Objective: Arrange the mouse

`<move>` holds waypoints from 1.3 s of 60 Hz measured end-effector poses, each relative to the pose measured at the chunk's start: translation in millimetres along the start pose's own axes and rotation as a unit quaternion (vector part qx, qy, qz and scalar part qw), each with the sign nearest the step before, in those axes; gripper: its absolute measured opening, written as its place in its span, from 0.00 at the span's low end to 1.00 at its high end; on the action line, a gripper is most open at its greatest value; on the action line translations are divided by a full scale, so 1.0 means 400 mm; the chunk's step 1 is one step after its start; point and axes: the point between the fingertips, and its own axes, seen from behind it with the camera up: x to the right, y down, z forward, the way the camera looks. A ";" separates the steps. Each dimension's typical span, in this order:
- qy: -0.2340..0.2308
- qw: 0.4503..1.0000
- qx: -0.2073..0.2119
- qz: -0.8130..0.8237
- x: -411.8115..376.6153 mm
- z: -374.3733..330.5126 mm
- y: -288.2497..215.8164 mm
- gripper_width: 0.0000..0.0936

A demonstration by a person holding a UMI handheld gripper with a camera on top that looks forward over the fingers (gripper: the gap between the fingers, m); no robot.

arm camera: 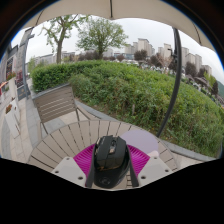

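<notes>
One black mouse [111,160] is seen between the two pink pads [84,157] of the gripper [111,168], over a slatted wooden desk [62,143] set outdoors, with a wooden chair [55,102] beyond the desk's far edge and a hedge [130,90] and trees [98,35] behind. The jaws are drawn in close against the mouse's flanks, pad showing at either side of it, so the mouse is judged to be pinched rather than merely straddled; whether it is lifted or resting on the slats cannot be told. Risk is judged to lie in the mouse's smooth, rounded shell: a slackened grip or a tilt could let it slide forward out of the pads. If it is set down carelessly, it could be caught in a gap between slats or left askew near the desk's near edge.
</notes>
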 end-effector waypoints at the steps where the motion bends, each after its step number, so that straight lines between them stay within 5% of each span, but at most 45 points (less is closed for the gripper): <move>1: 0.002 1.000 0.001 0.002 0.023 0.019 -0.009 0.56; 22: 0.000 0.999 -0.047 0.002 0.322 0.507 0.081 0.56; 35: -0.025 0.995 -0.091 0.015 0.367 0.628 0.178 0.57; 42: -0.031 0.994 -0.107 0.004 0.372 0.629 0.182 0.70; 47: -0.021 0.995 -0.100 0.004 0.384 0.587 0.151 0.93; 59: -0.017 0.996 -0.091 0.018 0.380 0.272 0.083 0.91; 78: -0.028 0.991 -0.132 0.011 0.313 -0.276 0.258 0.91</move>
